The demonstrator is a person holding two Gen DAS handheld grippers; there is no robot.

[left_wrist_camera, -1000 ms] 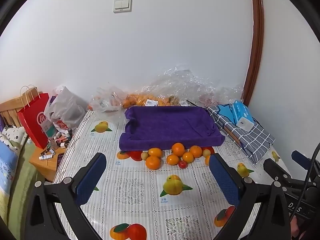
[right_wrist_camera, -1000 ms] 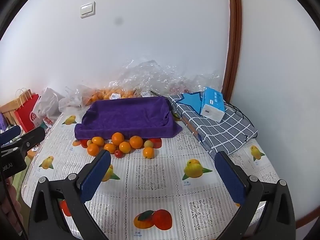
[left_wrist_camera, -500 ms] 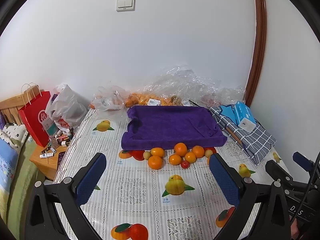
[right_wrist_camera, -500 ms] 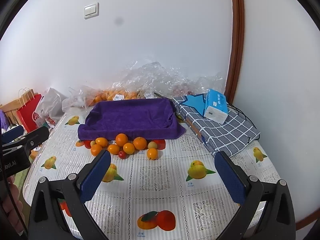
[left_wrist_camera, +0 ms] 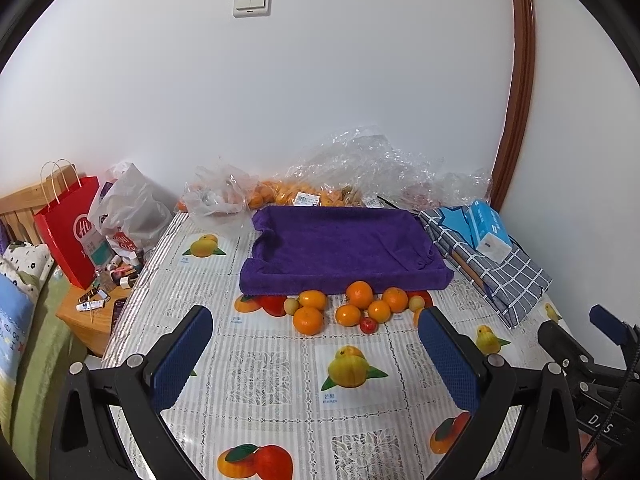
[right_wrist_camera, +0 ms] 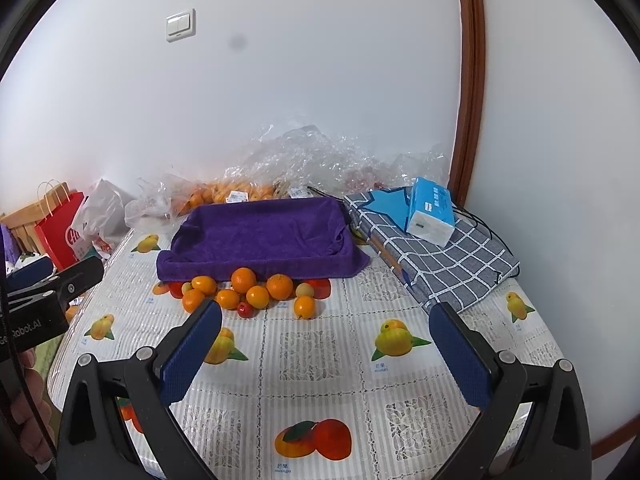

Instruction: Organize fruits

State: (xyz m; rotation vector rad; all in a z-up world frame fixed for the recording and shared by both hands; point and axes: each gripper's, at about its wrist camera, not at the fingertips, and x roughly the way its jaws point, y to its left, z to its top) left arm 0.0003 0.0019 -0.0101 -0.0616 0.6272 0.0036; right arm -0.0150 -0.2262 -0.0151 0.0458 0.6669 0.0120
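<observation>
Hovering spread and empty at the bottom of the frame, the left tongs (left_wrist_camera: 316, 356) and right tongs (right_wrist_camera: 326, 354) are facing loose oranges (left_wrist_camera: 348, 306) clustering mid-frame against the purple-lined tray (left_wrist_camera: 340, 244), seemingly awaiting sorting.

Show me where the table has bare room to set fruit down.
Free: the tablecloth between the fruit cluster and both grippers, and the purple towel tray, which holds nothing. Crowded: the back edge with plastic bags, and the checked cloth right.
</observation>
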